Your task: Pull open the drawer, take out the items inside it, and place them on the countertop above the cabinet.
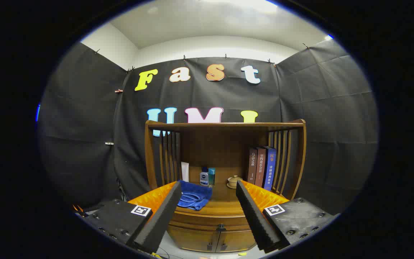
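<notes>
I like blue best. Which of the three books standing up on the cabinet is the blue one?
The blue book stands last in the row, beside the slatted side rail; the other two are brown. The open tongs hold nothing.

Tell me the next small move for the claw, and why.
Probably lower the claw and ease it forward to the small dark knob on the drawer. The drawer looks closed, the fingers stand wide apart holding nothing, and the knob sits below and beyond them.
</notes>
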A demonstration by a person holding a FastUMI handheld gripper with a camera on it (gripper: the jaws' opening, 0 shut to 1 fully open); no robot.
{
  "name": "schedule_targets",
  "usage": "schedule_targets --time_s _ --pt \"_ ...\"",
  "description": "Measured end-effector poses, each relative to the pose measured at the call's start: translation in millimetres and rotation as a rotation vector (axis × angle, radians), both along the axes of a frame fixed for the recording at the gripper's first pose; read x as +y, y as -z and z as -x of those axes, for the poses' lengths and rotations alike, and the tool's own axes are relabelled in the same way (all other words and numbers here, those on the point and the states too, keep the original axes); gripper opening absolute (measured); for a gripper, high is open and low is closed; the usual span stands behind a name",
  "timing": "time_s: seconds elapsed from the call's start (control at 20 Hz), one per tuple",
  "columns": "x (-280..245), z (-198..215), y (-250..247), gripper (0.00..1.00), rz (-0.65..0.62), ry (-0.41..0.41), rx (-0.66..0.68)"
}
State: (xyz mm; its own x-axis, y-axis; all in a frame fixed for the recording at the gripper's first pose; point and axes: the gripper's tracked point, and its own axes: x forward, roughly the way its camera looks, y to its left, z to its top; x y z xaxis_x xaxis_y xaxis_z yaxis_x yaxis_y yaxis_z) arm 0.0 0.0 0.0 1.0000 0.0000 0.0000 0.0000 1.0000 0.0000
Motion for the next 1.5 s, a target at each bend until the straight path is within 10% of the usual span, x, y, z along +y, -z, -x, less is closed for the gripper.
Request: schedule_targets --time_s 1.5 --pt "-8 -30 32 0.99 -0.017 0.002 0.017"
